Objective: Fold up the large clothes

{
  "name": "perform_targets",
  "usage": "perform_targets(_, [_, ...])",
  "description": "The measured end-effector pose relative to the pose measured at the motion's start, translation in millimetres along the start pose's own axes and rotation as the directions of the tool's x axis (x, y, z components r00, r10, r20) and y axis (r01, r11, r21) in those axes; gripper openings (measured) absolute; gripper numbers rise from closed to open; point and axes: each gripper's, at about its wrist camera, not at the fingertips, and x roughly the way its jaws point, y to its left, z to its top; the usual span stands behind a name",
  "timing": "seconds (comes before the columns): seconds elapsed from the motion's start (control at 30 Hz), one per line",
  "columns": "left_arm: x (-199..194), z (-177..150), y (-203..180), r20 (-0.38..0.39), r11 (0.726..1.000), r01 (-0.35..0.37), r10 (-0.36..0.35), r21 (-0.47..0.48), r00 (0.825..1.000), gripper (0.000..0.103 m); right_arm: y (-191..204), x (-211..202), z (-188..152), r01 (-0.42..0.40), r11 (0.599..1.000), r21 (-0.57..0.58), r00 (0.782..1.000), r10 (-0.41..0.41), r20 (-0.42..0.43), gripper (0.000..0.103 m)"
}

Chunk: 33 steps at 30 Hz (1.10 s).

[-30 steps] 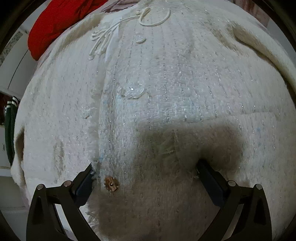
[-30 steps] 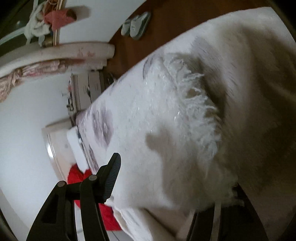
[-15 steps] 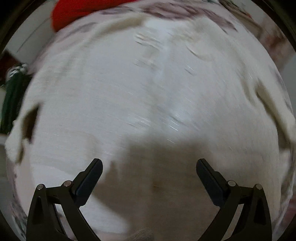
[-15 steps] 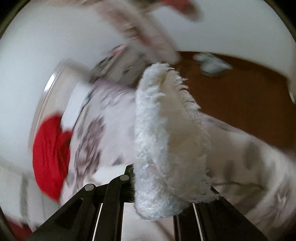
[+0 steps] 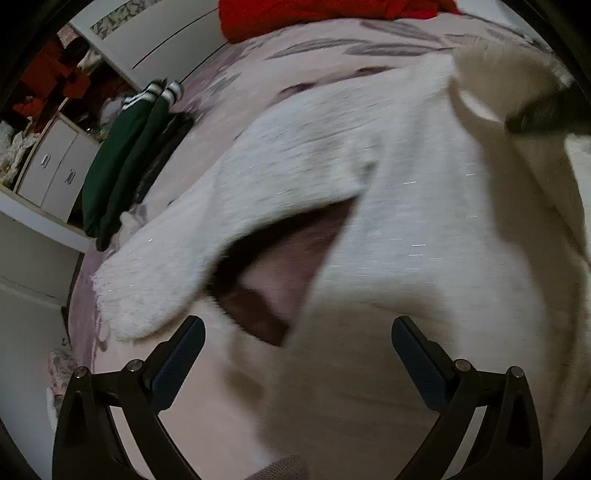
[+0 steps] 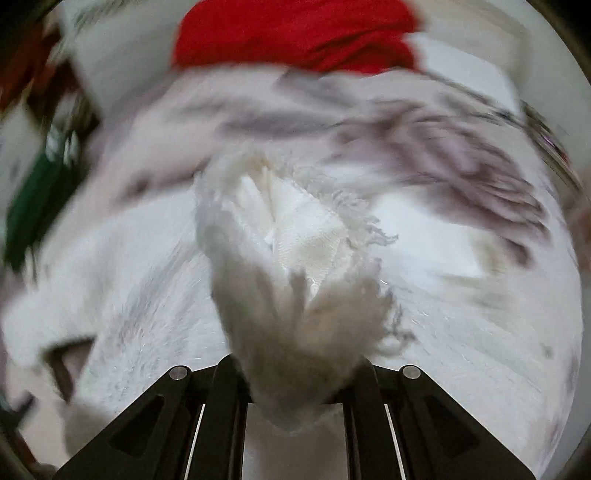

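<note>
A white fuzzy knit jacket [image 5: 406, 206] lies spread on the bed, blurred by motion. One sleeve [image 5: 155, 280] reaches out to the left, with a dark gap under its armpit. My left gripper [image 5: 297, 350] hovers over the jacket near that sleeve, jaws wide open and nothing pinched. My right gripper [image 6: 295, 384] is shut on the jacket's fringed edge [image 6: 295, 258], which bunches up out of the jaws. In the left wrist view the right gripper [image 5: 546, 110] shows as a dark shape at the upper right, lifting a fold of the jacket.
The bed sheet [image 5: 295, 48] is pale with grey leaf prints. A red garment [image 5: 314, 14] lies at the bed's far end. A dark green garment with white stripes [image 5: 122, 162] sits at the left edge. White cabinets [image 5: 55, 173] stand beyond.
The right gripper closed on the jacket's fringed edge and swung it over the jacket. The left gripper, still open, swept from the buttoned front toward the sleeve side.
</note>
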Motion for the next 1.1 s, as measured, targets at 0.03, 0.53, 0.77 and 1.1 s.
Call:
perform_targets(0.03, [7,1,9,-0.007,1.0,0.0,0.0,-0.004,1.0,0.103,4,9,-20,-0.001,1.0,-0.012,0.999,0.001,-0.045,0.012])
perform_targets(0.53, [-13,12,-9,-0.004,0.996,0.076,-0.076,-0.037,0.997,0.103,-227,-37,-219,-0.037,0.629,0.776,0.966,0.222,-0.133,0.05])
perform_targets(0.77, [0,6,9,-0.062,0.996,0.039,-0.045,-0.081,0.997,0.103,-292,1,-253,0.069,0.476,0.877,0.983,0.116,-0.141,0.031])
perform_targets(1.1, [39,-43,147,-0.109,0.734,0.295,-0.448,-0.612,0.887,0.103,-171,-38,-212,-0.044,0.571,0.82,0.975,0.202,-0.088,0.059])
